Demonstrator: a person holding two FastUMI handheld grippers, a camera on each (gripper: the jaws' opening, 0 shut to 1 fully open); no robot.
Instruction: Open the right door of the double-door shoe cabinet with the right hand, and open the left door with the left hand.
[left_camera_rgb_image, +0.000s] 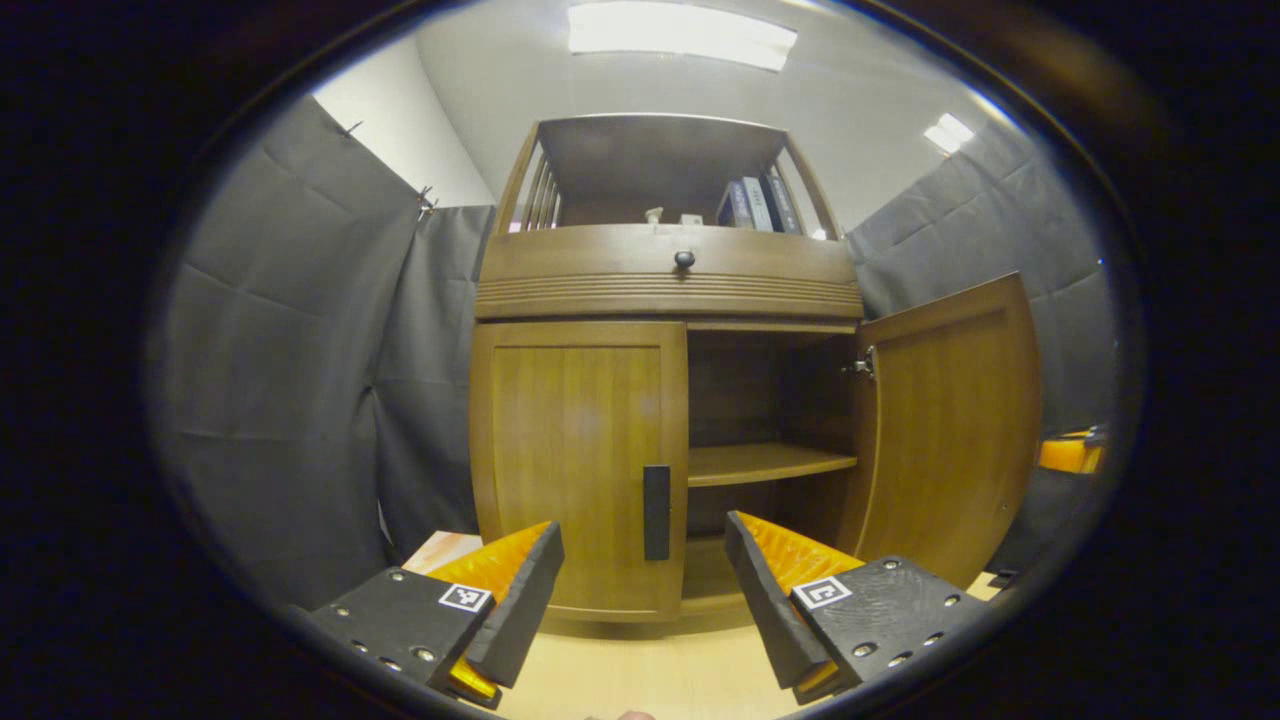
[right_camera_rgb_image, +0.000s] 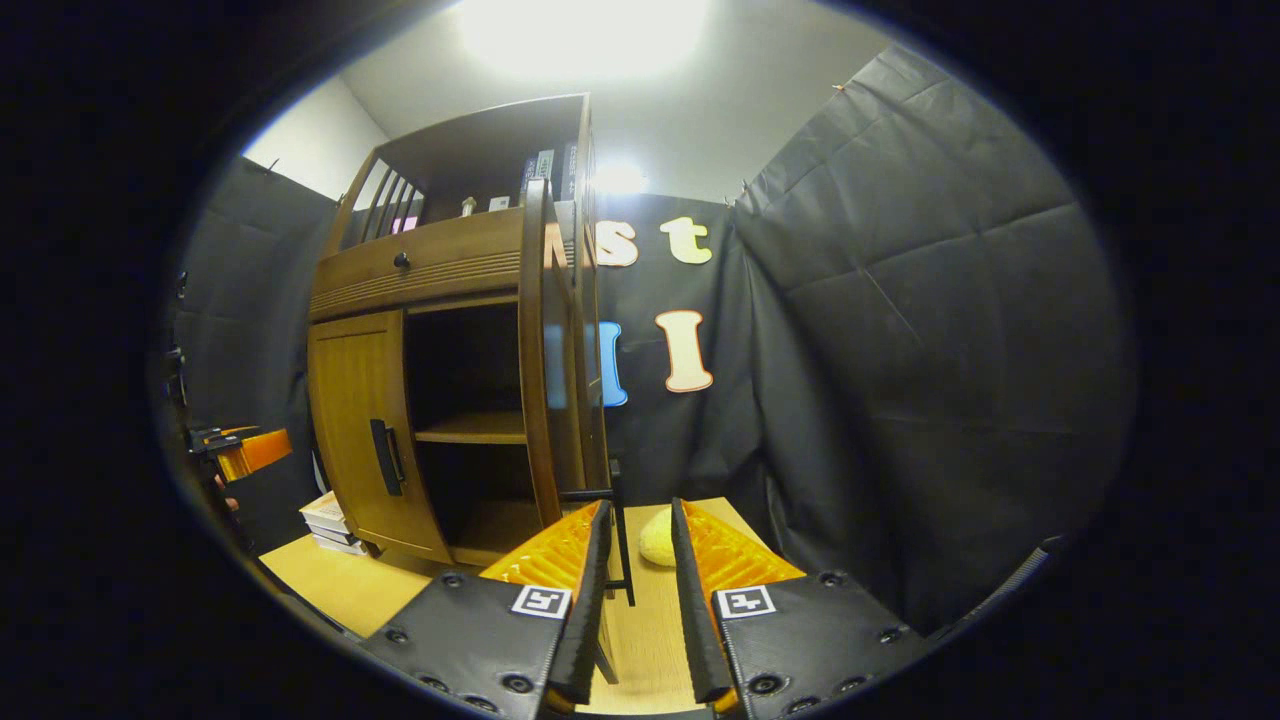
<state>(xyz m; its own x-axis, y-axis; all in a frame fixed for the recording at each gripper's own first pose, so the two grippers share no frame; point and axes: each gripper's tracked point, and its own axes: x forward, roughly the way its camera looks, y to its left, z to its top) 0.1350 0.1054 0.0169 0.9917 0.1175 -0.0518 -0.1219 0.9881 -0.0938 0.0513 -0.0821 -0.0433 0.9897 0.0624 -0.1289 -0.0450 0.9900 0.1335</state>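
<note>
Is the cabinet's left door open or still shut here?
Shut. The left door sits flush in the cabinet front, while the right door is swung out, baring the shelf.

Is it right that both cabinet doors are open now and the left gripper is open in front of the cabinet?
Not quite. Only the right door is open; the left door is shut, as the left gripper view shows. The left gripper is open in front of the cabinet.

1. The left gripper view faces the cabinet (left_camera_rgb_image: 665, 400) head-on, near, from low down.
2. The right gripper view looks along the open right door's (right_camera_rgb_image: 535, 370) edge.
3. Both views share the cabinet front.
</note>
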